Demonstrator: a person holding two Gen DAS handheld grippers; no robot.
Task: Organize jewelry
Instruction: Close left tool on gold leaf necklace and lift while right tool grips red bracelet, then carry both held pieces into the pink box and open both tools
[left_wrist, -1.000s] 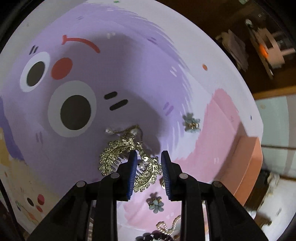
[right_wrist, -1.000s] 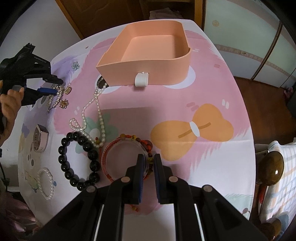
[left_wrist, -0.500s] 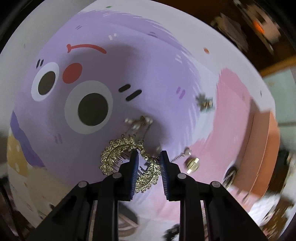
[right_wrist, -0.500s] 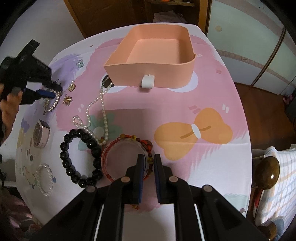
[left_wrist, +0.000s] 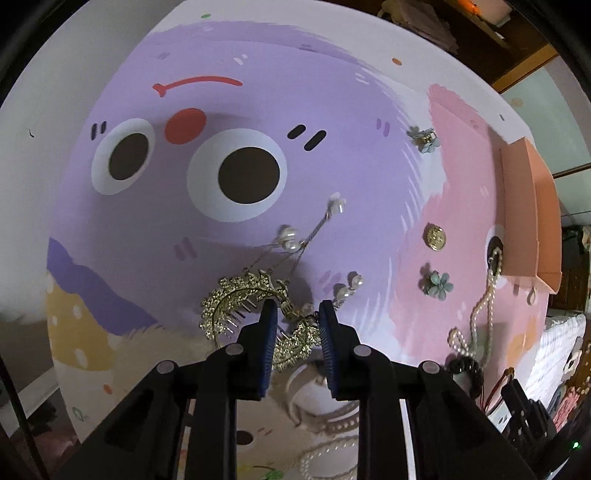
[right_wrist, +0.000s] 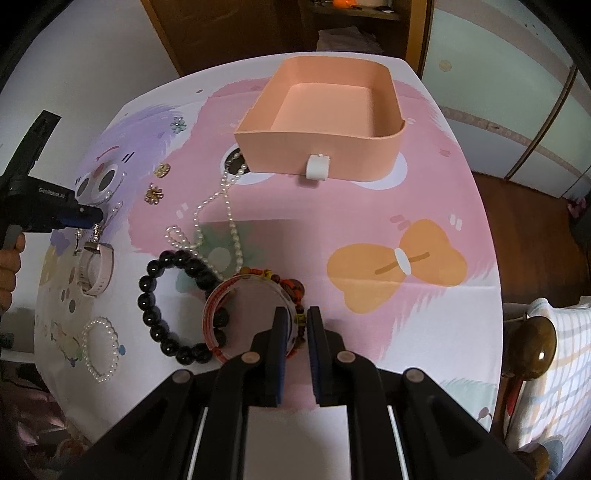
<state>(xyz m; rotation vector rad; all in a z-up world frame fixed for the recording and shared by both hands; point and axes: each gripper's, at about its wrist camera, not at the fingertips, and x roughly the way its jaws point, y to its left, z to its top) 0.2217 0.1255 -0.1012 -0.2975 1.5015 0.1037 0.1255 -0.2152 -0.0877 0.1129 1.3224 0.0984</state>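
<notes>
A gold filigree hair comb (left_wrist: 236, 299) with thin chains and pearl drops hangs clear of the purple cartoon cloth, and my left gripper (left_wrist: 296, 308) is shut on its middle. In the right wrist view the left gripper (right_wrist: 79, 218) hovers at the table's left side, above a pink watch (right_wrist: 96, 269). My right gripper (right_wrist: 296, 314) points down at the near edge of a red bangle (right_wrist: 214, 314). Its jaws are almost together, pinching the orange-brown beaded bracelet (right_wrist: 291, 286) that lies against the bangle. The peach open box (right_wrist: 317, 155) stands at the back.
A long pearl necklace (right_wrist: 229, 206), a black bead bracelet (right_wrist: 162, 306) and a small pearl bracelet (right_wrist: 99, 347) lie on the cloth. Flower clips (left_wrist: 424, 138) (left_wrist: 436, 282) and a gold button (left_wrist: 435, 238) lie between the comb and the box (left_wrist: 532, 206). A person's hand (right_wrist: 9, 258) holds the left gripper.
My left gripper has lifted the comb off the cloth, rolled and drifted toward the near left; the pearl drops now swing free. The right gripper has stayed put.
</notes>
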